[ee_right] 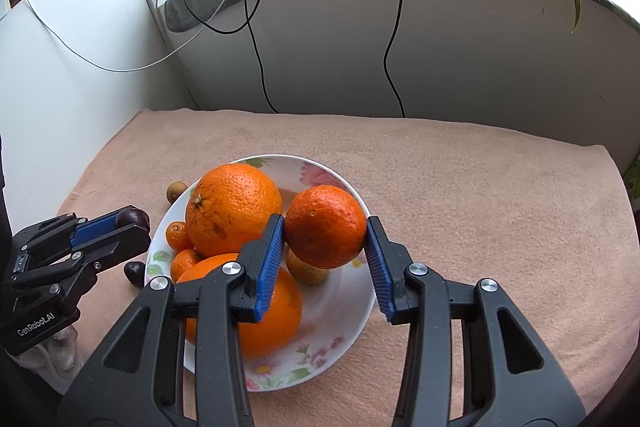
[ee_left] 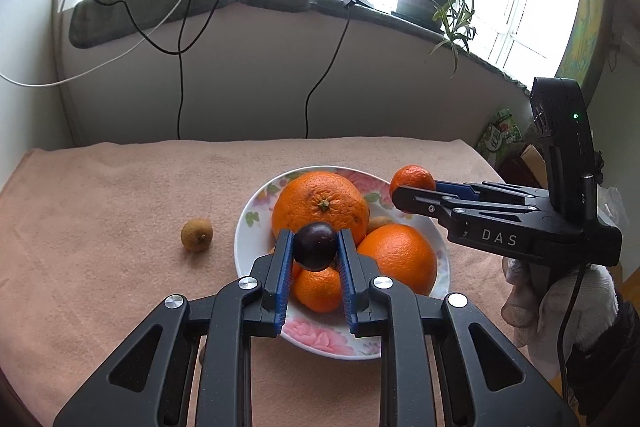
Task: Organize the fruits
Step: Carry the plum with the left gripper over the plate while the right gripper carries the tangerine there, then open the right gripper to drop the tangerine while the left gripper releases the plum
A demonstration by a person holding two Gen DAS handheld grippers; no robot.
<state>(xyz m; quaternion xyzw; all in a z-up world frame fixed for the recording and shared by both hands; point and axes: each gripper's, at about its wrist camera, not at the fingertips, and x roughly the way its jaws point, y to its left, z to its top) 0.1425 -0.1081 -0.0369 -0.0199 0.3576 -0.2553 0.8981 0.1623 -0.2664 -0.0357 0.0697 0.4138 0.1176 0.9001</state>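
L gripper (ee_left: 315, 247) is clamped on a dark plum (ee_left: 315, 246), blue pads (ee_left: 285, 259) pressing it from both sides, low centre of the L wrist view, hanging over the bowl (ee_left: 256, 203). In the R wrist view the same gripper (ee_right: 134, 221) sits at lower left, plum (ee_right: 132, 215) at its tip, just beside the bowl's left rim.

R gripper (ee_right: 326, 227) grips a mandarin (ee_right: 325, 225) between its pads (ee_right: 272, 247), centre of the R view, above the bowl (ee_right: 360, 307). From the L wrist cam it shows at right of frame, gripper (ee_left: 414, 189) tip w/ the mandarin (ee_left: 412, 181) over the bowl's right rim; a gloved hand (ee_left: 560, 307) holds it at lower right.

Bowl is white w/ pink flower print, on a peach cloth (ee_left: 120, 207) covering the table. Inside: 2 big oranges, one at the back (ee_left: 320, 207), one front right (ee_left: 398, 255), plus a small mandarin (ee_left: 318, 289) under the L jaws. R view also shows 2 small ones (ee_right: 178, 231) at the bowl's left and a brownish fruit (ee_right: 308, 269) under the held mandarin.

Outside the bowl: a brown fruit (ee_left: 196, 235) on the cloth, left of the bowl in the L view; a 2nd dark plum (ee_right: 134, 271) on the cloth by the bowl's lower-left rim in the R view.
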